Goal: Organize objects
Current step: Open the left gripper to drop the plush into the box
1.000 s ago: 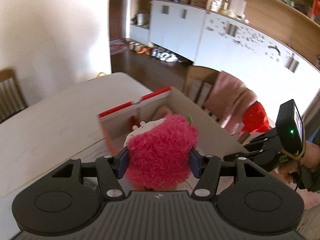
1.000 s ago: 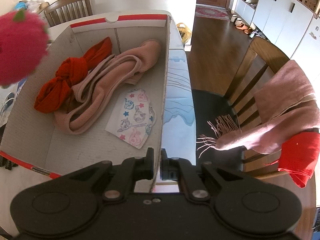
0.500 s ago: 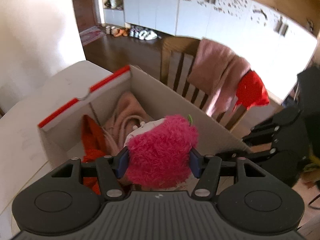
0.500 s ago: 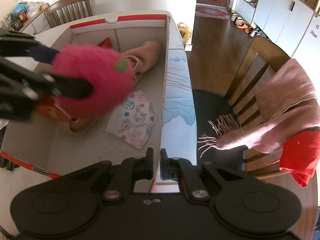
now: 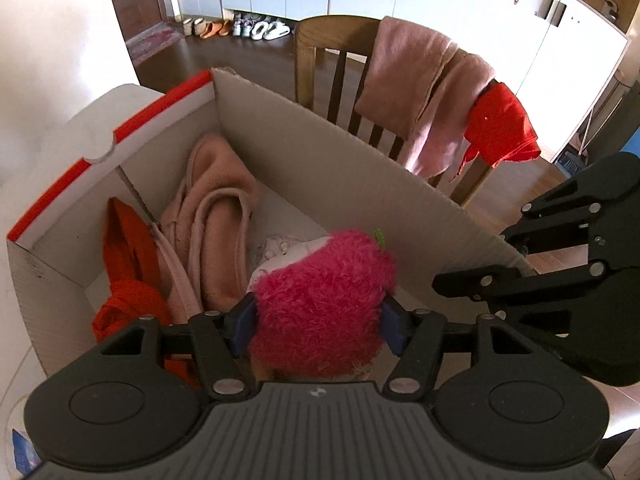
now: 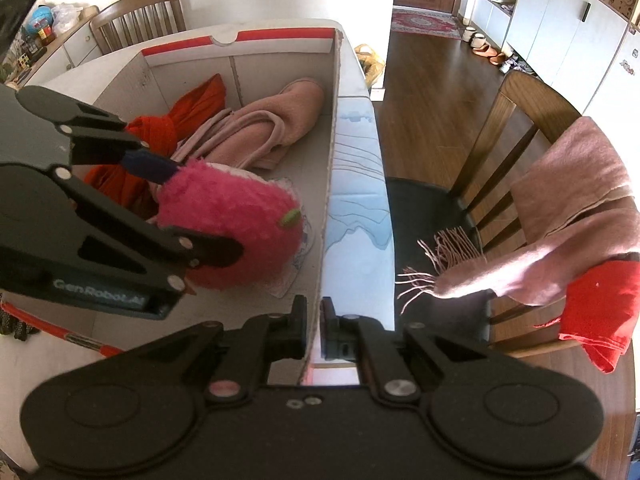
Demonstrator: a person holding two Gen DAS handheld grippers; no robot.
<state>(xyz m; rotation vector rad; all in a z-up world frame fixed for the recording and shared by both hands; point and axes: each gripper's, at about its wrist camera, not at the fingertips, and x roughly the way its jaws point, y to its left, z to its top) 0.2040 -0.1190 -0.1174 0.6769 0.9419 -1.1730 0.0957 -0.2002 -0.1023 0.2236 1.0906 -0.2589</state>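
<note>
Inside the box [image 5: 328,160], plush toy [image 5: 320,304], stem up

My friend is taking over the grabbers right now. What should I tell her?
Left gripper: its jaws have just been opening, with the fuzzy pink plush toy still between the pads, low inside the cardboard box.
Right gripper: shut on the box's near wall, steadying it.
Already in the box: the orange-red cloth, the pink scarf and a small printed packet under the toy.
Outside: another pink scarf and a red cloth hang on the chair.
Left to do: finish letting go of the toy, lift the left gripper out, then probably fetch the chair items.
</note>
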